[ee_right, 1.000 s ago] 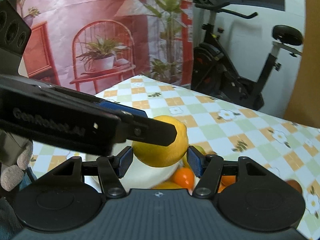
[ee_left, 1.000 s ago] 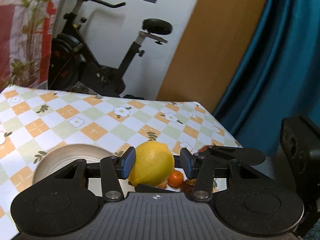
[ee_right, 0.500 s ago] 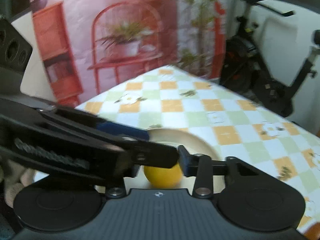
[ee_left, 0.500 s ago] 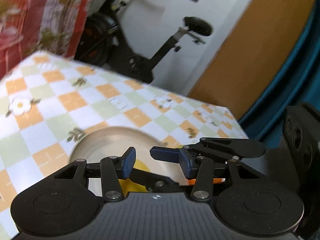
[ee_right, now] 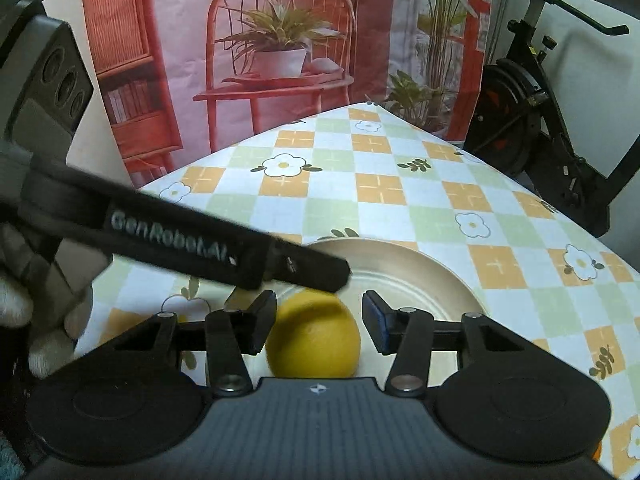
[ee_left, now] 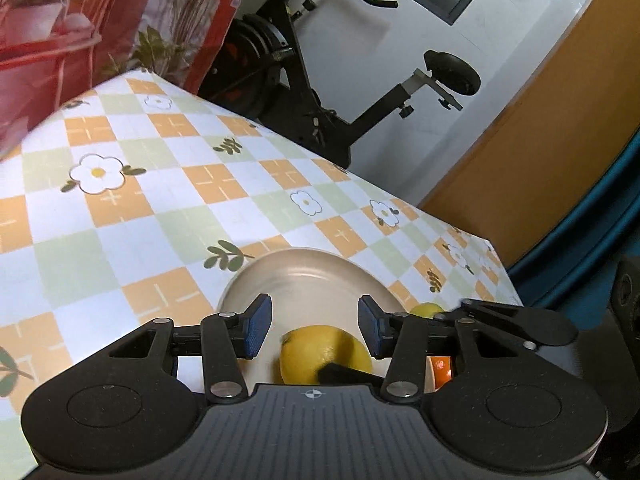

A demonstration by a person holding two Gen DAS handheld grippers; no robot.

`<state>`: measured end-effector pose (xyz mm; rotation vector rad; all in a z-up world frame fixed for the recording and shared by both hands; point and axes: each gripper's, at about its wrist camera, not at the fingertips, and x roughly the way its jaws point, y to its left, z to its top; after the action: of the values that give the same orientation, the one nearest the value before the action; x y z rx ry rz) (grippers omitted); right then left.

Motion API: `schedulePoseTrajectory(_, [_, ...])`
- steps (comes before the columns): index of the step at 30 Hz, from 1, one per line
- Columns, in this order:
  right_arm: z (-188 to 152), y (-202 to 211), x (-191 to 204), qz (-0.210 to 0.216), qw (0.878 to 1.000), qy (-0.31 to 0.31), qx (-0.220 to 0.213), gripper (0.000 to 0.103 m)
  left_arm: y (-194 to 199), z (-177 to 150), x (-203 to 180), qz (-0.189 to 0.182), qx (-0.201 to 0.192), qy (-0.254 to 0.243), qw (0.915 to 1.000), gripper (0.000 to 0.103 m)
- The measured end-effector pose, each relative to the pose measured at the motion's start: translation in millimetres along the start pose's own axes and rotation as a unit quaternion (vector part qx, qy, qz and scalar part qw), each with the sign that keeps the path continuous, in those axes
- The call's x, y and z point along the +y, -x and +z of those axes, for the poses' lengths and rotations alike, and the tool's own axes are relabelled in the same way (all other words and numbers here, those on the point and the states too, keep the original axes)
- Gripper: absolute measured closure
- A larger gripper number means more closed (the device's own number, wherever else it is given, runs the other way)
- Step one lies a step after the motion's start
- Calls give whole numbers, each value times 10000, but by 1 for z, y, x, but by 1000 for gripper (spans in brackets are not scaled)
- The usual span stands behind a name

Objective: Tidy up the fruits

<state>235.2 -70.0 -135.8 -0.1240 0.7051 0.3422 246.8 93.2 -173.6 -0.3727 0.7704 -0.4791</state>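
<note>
Right wrist — lemon [ee_right: 314,334] yellow, round, on plate [ee_right: 432,276] | right tool [ee_right: 319,327] opening, ungripped

so the lemon [ee_right: 314,334] went from up in the air between both tools to sitting on the plate [ee_right: 420,268], right tool [ee_right: 319,322] opening off it

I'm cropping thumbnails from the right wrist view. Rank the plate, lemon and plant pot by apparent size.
1. plate
2. lemon, enlarged by nearness
3. plant pot, only printed on the far backdrop
</note>
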Motion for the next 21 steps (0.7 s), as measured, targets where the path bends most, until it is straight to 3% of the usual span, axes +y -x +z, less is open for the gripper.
schedulePoseTrajectory(4, [-10,10,-6,13,9997,-242,16,42,2,-3,-3,20,56,-143,9999,54])
schedulePoseTrajectory(8, [-18,6,-10,71,9991,-384,177,42,1,-10,-1,149,112,-281,9994,53])
schedulePoseTrajectory(11, [-17,-3,-8,124,9990,-381,212,45,2,-12,1,258,104,-327,9991,53])
schedulePoseTrajectory(13, [-14,-8,-5,137,9992,-315,220,52,2,-12,2,307,93,-334,9989,53])
schedulePoseTrajectory(21, [0,-21,4,-12,10000,47,0,54,4,-8,5,505,19,-360,9981,53])
